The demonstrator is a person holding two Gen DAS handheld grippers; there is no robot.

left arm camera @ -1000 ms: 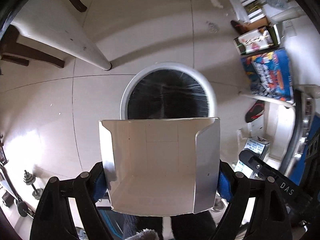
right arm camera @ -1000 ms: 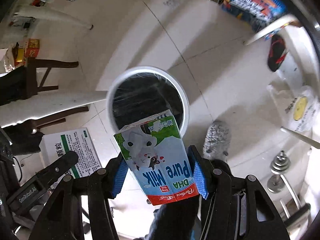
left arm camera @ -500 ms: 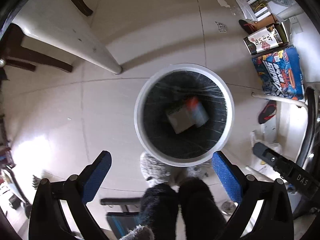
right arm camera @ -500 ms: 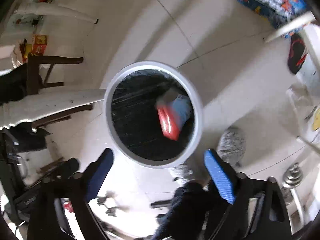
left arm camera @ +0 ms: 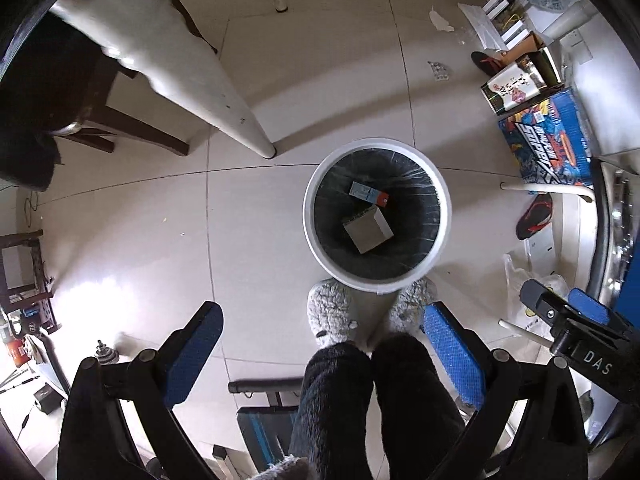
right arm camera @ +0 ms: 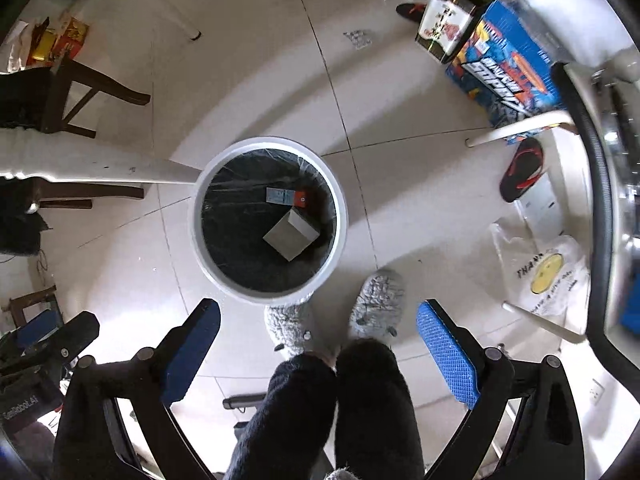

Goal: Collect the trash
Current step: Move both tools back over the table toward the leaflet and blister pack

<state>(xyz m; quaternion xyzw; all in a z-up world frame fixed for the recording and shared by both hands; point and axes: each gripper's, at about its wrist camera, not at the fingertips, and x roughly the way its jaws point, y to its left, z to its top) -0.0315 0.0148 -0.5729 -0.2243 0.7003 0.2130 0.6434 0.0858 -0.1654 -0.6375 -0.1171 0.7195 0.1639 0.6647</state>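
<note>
Carton [left arm camera: 368, 196] and grey box [left arm camera: 368, 229] lie in bin [left arm camera: 438, 236]; both grippers' fingers [left arm camera: 448, 350] spread wide, empty.

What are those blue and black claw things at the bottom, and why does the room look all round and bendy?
Each claw is a hand-held gripper that a person carries, one per hand. A small wide-angle camera sits on each, so the room looks bent. One picture looks along the left hand-held gripper, the other along the right hand-held gripper. Both are open and hold nothing. Below them on the tiled floor stands a white trash bin with a black liner. Inside lie a milk carton and a plain paper box. The grey fluffy slippers are the person's feet.
</note>
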